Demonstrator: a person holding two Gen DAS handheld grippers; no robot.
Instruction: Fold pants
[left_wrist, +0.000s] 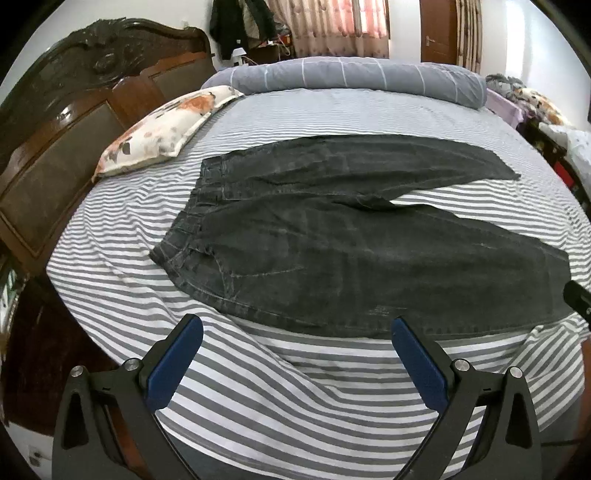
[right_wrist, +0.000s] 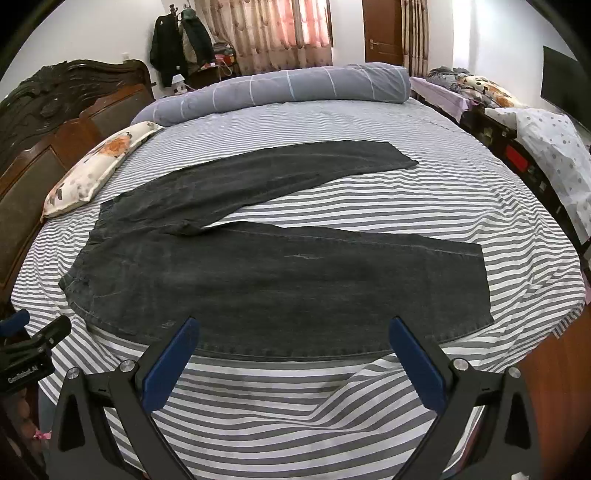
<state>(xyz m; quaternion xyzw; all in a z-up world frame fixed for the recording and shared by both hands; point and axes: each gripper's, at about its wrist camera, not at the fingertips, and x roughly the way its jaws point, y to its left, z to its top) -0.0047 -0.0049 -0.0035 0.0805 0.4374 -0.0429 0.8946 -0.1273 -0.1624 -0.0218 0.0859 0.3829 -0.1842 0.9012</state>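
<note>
Dark grey denim pants (left_wrist: 332, 251) lie flat on the striped bed, waistband to the left, the two legs spread apart to the right. They also show in the right wrist view (right_wrist: 295, 280). My left gripper (left_wrist: 295, 328) is open and empty, hovering over the sheet just short of the near leg's edge, toward the waist end. My right gripper (right_wrist: 293, 328) is open and empty, at the near edge of the same leg, further toward the cuff. The left gripper's body shows at the left edge of the right wrist view (right_wrist: 33, 343).
The bed (left_wrist: 258, 387) has a grey-and-white striped sheet. A floral pillow (left_wrist: 162, 129) lies at the left by the dark wooden headboard (left_wrist: 66, 122). A rolled grey duvet (left_wrist: 351, 77) lies along the far side. Cluttered furniture (right_wrist: 524, 140) stands to the right.
</note>
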